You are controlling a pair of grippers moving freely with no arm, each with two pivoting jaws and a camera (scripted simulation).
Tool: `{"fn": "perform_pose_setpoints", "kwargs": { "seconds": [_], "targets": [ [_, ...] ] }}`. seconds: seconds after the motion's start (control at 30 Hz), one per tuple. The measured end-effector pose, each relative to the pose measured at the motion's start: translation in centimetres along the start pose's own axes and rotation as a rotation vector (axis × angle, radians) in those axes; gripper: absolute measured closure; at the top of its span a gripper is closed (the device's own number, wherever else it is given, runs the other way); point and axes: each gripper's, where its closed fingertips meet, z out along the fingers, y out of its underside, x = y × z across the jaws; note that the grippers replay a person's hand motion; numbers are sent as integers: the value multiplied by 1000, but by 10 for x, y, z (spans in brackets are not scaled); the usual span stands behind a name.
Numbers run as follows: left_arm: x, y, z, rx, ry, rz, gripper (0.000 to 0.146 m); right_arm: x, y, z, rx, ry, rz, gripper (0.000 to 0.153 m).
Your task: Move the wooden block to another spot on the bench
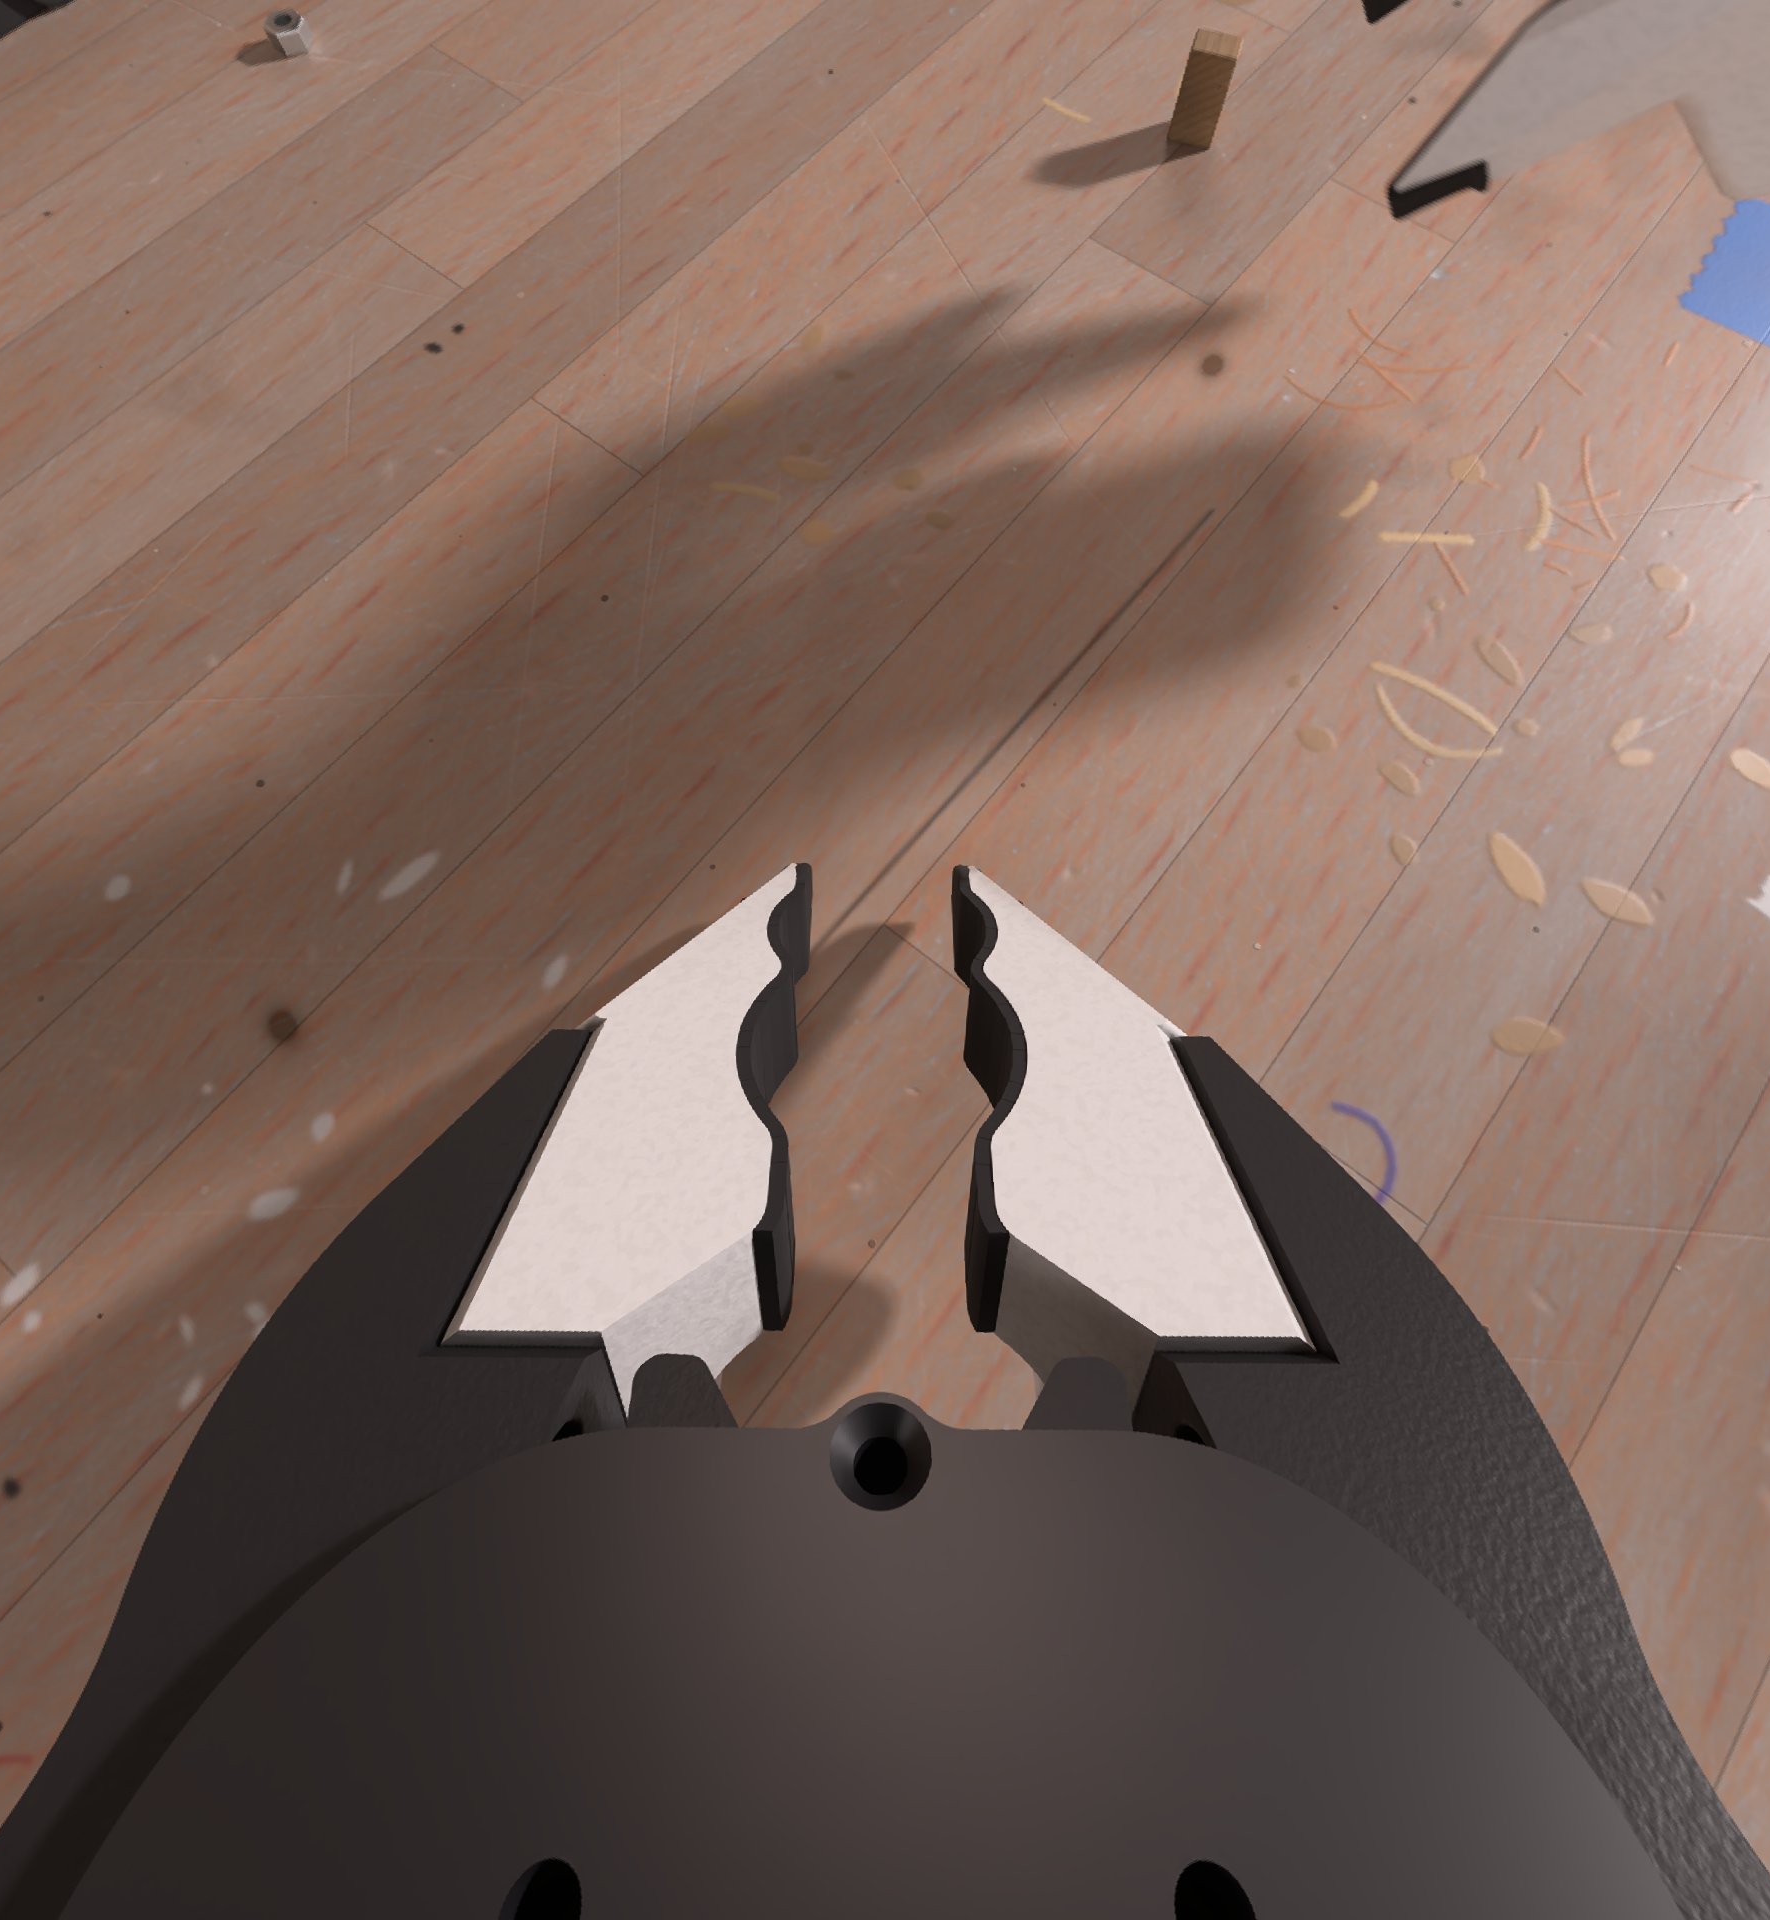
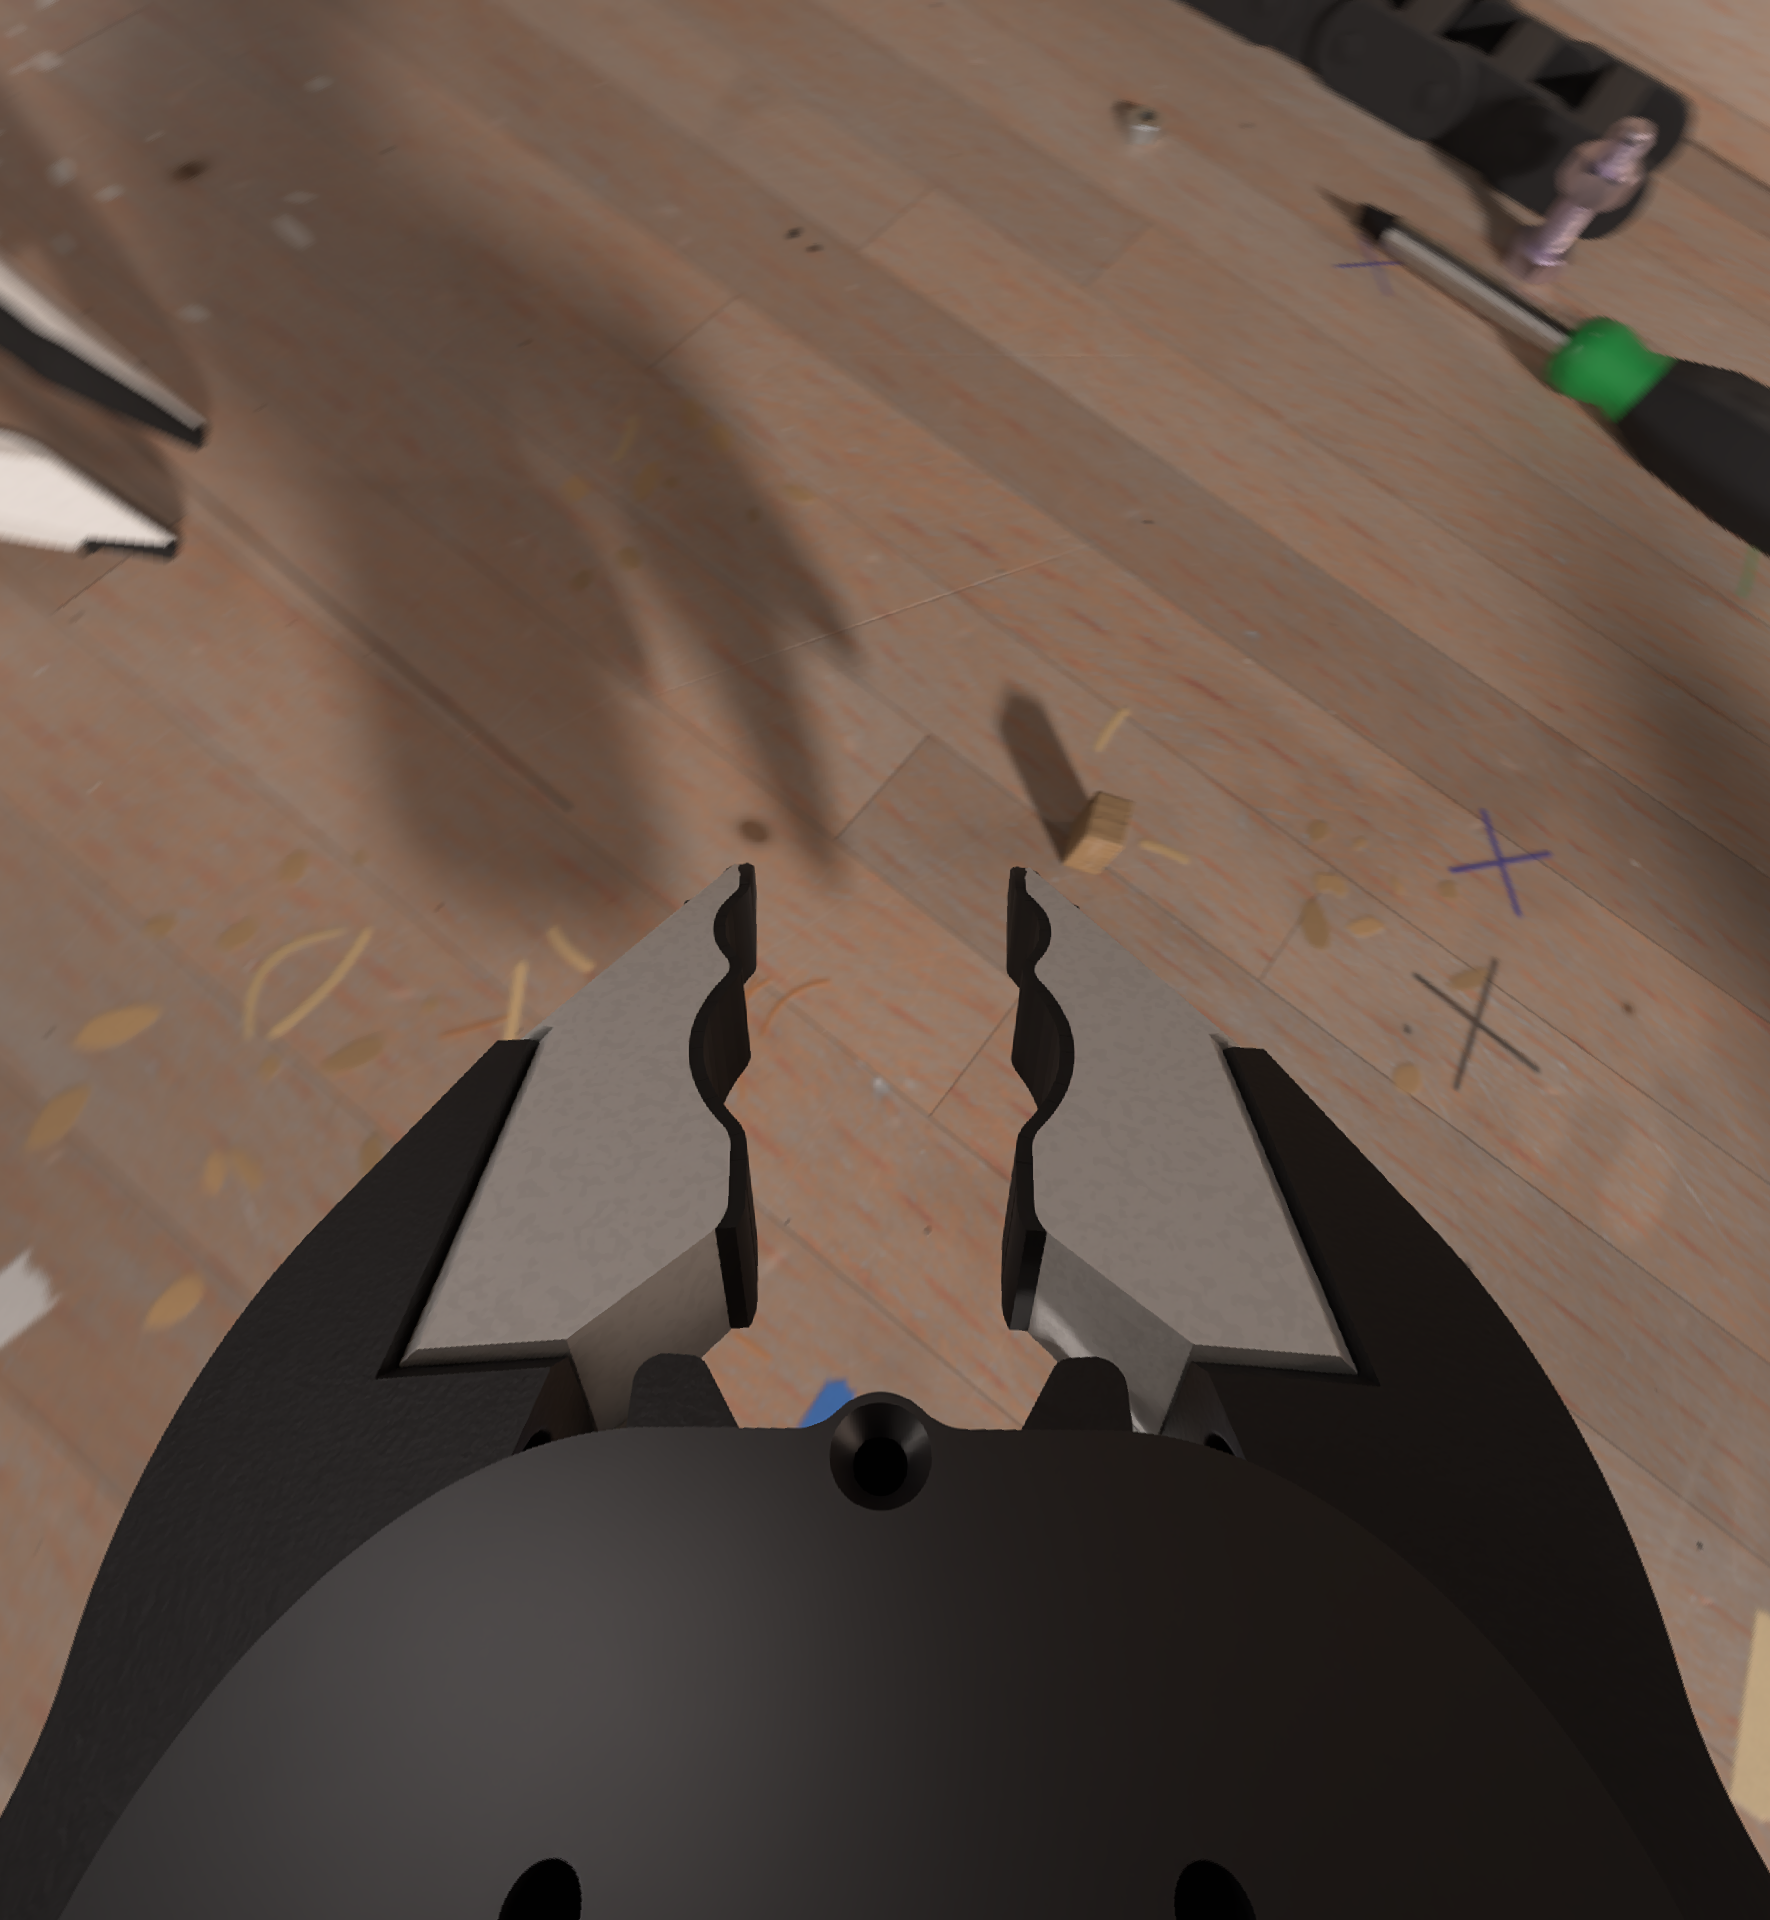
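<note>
Block: small upright light-brown wooden block (image 2: 1097, 829) is seen at one o'clock, just past the right gripper (image 2: 881, 883).
Grippers: right gripper and left gripper (image 1: 881, 883) are both spread apart, nothing held.
Tip: fingers should be centred around the block before it is squeezed.

Open planked wooden bench (image 2: 1224, 540) around small upright wooden block (image 2: 1099, 831); green-and-black-handled screwdriver (image 2: 1629, 384), black clamp (image 2: 1483, 94) well apart, far edge.

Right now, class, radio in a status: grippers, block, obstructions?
Left gripper open, empty. Right gripper open, empty, close to wooden block. Block upright on bench, untouched. Nothing in the way.
</note>
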Motion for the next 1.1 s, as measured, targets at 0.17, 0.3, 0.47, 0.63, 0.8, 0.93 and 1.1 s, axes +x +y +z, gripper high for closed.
{"fn": "perform_pose_setpoints", "kwargs": {
  "seconds": [0.17, 0.3, 0.47, 0.63, 0.8, 0.93, 1.1],
  "targets": [
    [0, 0, 0, 0, 0, 0, 119, 37, 1, 18, 15, 177, 204, 120],
    [0, 0, 0, 0, 0, 0, 119, 52, 5, 31, 13, 208, 274, 130],
    [0, 0, 0, 0, 0, 0, 119, 54, 7, 40, -16, 204, 237, 139],
    [0, 0, 0, 0, 1, -1, 119, 37, 2, 39, 2, 132, 76, 144],
    [0, 0, 0, 0, 0, 0, 119, 12, 16, 19, -94, 104, -232, 144],
    [0, 0, 0, 0, -1, 1, 119, -13, -2, 5, 9, -5, -164, 127],
    [0, 0, 0, 0, -1, 1, 119, -74, -18, 7, 56, -267, -156, 123]
  ]
}}
